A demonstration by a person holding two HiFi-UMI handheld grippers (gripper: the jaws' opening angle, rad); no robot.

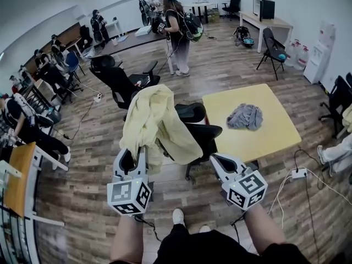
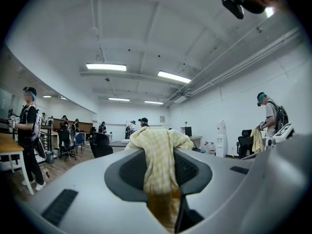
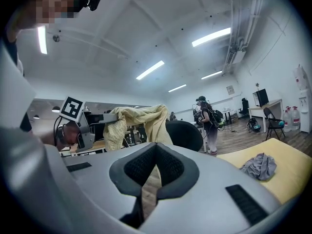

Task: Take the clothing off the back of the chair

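Observation:
A pale yellow garment [image 1: 154, 120] hangs in a heap over a black office chair [image 1: 204, 135] just in front of me. My left gripper [image 1: 134, 157] is shut on the garment's lower left part, and yellow checked cloth [image 2: 163, 199] shows pinched between its pads. My right gripper [image 1: 215, 159] is shut on the garment's lower right edge, with a strip of cloth [image 3: 152, 189] between its jaws. In the right gripper view the garment [image 3: 139, 117] stretches from the left gripper [image 3: 105, 118] up over a peak, beside the chair's black back [image 3: 186, 133]. I cannot tell whether it touches the back.
A yellow table [image 1: 269, 142] with a grey cloth [image 1: 245, 116] stands right of the chair. A second black chair [image 1: 114, 77] is behind on the left. A person [image 1: 177, 32] stands farther back. A power strip [image 1: 298, 173] and cables lie on the floor at right.

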